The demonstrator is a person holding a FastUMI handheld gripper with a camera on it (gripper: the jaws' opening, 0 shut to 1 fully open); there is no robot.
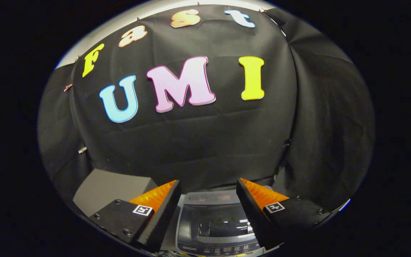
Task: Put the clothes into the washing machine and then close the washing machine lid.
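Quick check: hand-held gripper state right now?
Hand-held gripper: open, holding nothing, fingers spread above the washing machine.

A black cloth wall [205, 142] is seen hung across the booth, creased and pinned along its upper edge. A second black drape [330, 135] is hung at 3 o'clock, overlapping the first. A grey box [112, 187] is set against the cloth at 7 o'clock. A pale strip [95, 37] is glimpsed above the cloth at 11 o'clock.

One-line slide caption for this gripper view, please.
Open gripper holding nothing, hovering above a washing machine with its glossy lid down, a grey box beside it.
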